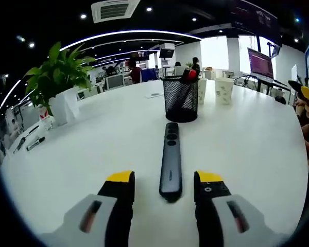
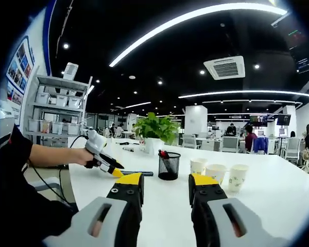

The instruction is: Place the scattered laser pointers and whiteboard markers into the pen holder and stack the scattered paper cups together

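Left gripper view puts the laser pointer (image 1: pixel 171 164) in the lower middle of the frame, lying flat on the white table (image 1: pixel 257 149) with its long axis running away from me toward the mesh pen holder (image 1: pixel 181 99) above it. My left gripper (image 1: pixel 165 186) has its jaws apart, one on each side of the pointer's near end, not touching it as far as I can tell.

I judge the pointer to be light, rigid and smooth plastic, so it could skid or swing if pinched at the tip. I'd close across its narrow width a little farther up the body, nearer the middle, keeping off the buttons.

Right gripper view shows my right gripper (image 2: pixel 166 185) at the bottom of the frame, jaws spread and empty, raised above the table. Three paper cups (image 2: pixel 217 174) stand unstacked at centre right, just beside the holder. They look thin and easy to crush, so a gentle pinch on the rim wall suits them. The holder already has something with a red cap in it, probably a marker.
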Tool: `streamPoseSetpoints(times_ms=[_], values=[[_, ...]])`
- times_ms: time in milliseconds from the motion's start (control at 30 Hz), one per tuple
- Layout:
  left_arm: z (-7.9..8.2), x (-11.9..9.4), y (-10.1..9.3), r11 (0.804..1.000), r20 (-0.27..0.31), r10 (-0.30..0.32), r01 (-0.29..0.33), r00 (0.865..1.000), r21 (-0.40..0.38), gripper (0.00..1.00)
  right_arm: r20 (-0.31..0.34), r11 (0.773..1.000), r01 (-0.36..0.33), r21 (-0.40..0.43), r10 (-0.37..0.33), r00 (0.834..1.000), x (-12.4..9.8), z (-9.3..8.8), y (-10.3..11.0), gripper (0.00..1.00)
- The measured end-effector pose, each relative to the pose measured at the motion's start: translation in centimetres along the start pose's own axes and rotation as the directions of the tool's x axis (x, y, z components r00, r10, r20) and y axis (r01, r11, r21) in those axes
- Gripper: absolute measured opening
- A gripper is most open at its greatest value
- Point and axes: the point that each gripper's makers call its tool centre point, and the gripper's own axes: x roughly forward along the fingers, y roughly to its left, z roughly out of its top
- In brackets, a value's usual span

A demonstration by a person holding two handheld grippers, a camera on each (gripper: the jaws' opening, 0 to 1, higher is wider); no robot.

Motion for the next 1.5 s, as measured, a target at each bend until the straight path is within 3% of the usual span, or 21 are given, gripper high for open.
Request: streamPoseSetpoints(times_ms=[133, 200, 233, 533, 767, 833, 900, 1100, 1267, 1500], values=[[0.1, 0.1, -0.1, 0.999, 0.002, -0.019, 0.019, 1.000, -0.035, 0.47, 0.009, 1.000, -0.002, 0.007, 0.001, 1.000, 0.1, 0.0, 0.0, 0.36], [0.1, 0.1, -0.1, 0.999, 0.001, -0.019, 0.019, 1.000, -0.027, 0.46, 0.006, 1.000, -0.003, 0.008, 0.003, 1.000, 0.2, -0.1, 0.1, 0.36], [0.2, 0.2, 0.0, 1.000, 0.007, -0.012, 0.012, 1.000, 0.013, 0.46, 0.006, 1.000, -0.003, 0.008, 0.003, 1.000, 0.2, -0.1, 0.1, 0.36], [-0.3, -0.9, -1.9, 0.999, 0.008, -0.044, 0.044, 0.999, 0.016, 0.49, 0.002, 1.000, -0.006, 0.010, 0.006, 1.000, 0.2, -0.3, 0.1, 0.35], [-0.8, -1.0, -2.0, 0.998, 0.008, -0.058, 0.058, 0.998, 0.020, 0.49, 0.001, 1.000, -0.011, 0.009, 0.011, 1.000, 0.3, -0.3, 0.4, 0.35], [-0.6, -0.7, -2.1, 0.996, 0.011, -0.089, 0.088, 0.996, 0.028, 0.44, 0.003, 1.000, -0.013, 0.010, 0.013, 1.000, 0.4, -0.3, 0.5, 0.35], [-0.5, -0.5, -1.2, 0.997, 0.021, -0.073, 0.072, 0.997, 0.022, 0.36, 0.001, 1.000, -0.015, 0.009, 0.015, 1.000, 0.4, -0.4, 0.6, 0.35], [-0.5, -0.3, -1.1, 0.997, 0.028, -0.074, 0.074, 0.997, 0.017, 0.33, -0.001, 1.000, -0.016, 0.001, 0.016, 1.000, 0.2, -0.4, 0.6, 0.35], [-0.7, -0.4, -1.8, 0.994, 0.016, -0.099, 0.098, 0.995, 0.043, 0.21, 0.004, 1.000, -0.006, -0.005, 0.006, 1.000, 0.2, -0.1, 0.2, 0.34], [-0.8, -0.3, -1.8, 0.993, 0.028, -0.106, 0.104, 0.994, 0.062, 0.21, -0.010, 1.000, -0.013, -0.020, 0.013, 1.000, 0.5, -0.5, 0.5, 0.33]])
